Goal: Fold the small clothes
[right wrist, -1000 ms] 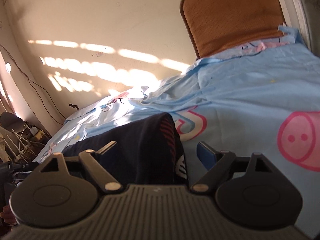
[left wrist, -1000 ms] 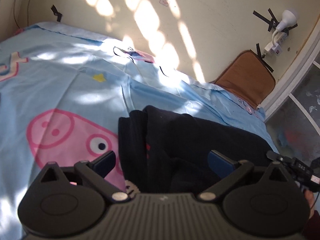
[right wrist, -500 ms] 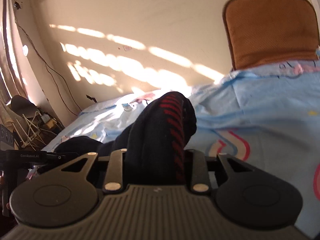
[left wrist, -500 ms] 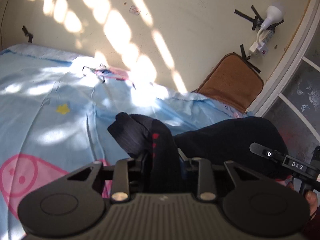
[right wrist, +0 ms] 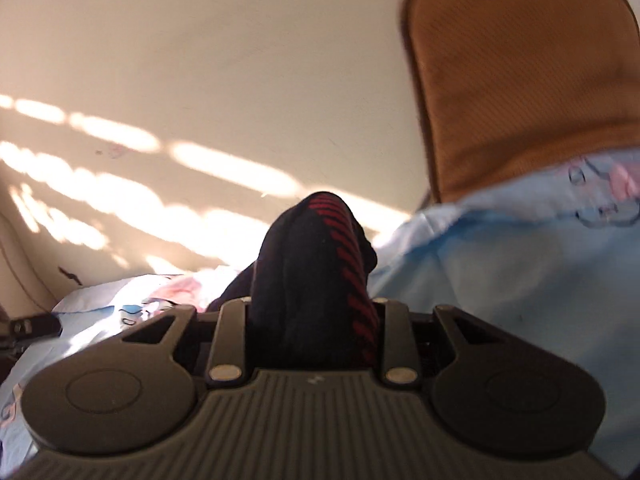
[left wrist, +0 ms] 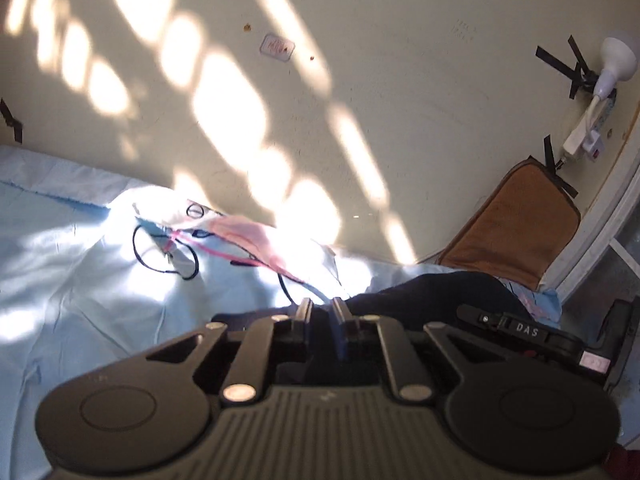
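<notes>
A dark navy garment with red stripes lies on a light blue cartoon bedsheet. My right gripper is shut on a bunched edge of it, which stands up between the fingers. My left gripper is shut on the garment too, its jaws nearly together; the dark cloth stretches to the right, toward the other gripper's body.
A cream wall rises close behind the bed. A brown cushion leans against the wall at the bed's right corner and also shows in the right wrist view. A white lamp and plug are taped to the wall.
Both grippers closed on the garment's edge and lifted it from the sheet. Both have since moved toward the wall, carrying the cloth along.
</notes>
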The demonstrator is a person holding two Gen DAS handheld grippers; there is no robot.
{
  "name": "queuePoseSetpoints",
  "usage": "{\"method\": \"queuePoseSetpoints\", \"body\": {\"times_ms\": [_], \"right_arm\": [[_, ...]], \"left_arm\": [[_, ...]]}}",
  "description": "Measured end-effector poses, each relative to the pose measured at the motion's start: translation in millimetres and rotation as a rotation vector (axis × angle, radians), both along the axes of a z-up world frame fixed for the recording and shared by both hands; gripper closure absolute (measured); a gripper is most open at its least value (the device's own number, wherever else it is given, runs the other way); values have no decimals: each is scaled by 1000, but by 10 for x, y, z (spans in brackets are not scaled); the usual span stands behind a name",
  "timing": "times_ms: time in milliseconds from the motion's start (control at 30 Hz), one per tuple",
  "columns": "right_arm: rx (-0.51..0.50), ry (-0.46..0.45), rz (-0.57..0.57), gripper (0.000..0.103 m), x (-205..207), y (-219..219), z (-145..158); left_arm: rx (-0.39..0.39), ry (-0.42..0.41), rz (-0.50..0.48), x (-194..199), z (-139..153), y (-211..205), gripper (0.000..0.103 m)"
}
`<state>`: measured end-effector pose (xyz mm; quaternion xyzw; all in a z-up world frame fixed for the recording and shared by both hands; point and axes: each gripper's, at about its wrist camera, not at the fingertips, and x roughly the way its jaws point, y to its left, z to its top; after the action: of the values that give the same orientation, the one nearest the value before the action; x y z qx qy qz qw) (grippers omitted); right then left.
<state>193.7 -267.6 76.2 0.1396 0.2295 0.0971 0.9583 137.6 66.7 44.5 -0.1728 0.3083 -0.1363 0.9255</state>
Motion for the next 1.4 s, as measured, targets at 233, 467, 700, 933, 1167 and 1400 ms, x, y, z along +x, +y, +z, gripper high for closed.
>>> {"method": "queuePoseSetpoints", "body": {"times_ms": [233,467,700,933,1167,1400], "right_arm": [[-164,-183,137,71,-544,628,513],[-638,-461,363,67,-1418,2019,228],[-789,-328,611,27,-1495,2701,-553],[-599,-375,704,14,-1954,1960,-39],[-291,-180,422,26,-1535,1113,230],[-44,41,329,62,-1218,1285,-294]], "left_arm": [[-58,28,29,-115,-170,212,90],[-124,-87,155,-503,320,894,55],[-88,-46,139,-610,267,967,48],[-102,-19,105,-698,104,943,47],[-58,59,84,-652,-192,668,18],[-7,-6,62,90,-199,458,26]]}}
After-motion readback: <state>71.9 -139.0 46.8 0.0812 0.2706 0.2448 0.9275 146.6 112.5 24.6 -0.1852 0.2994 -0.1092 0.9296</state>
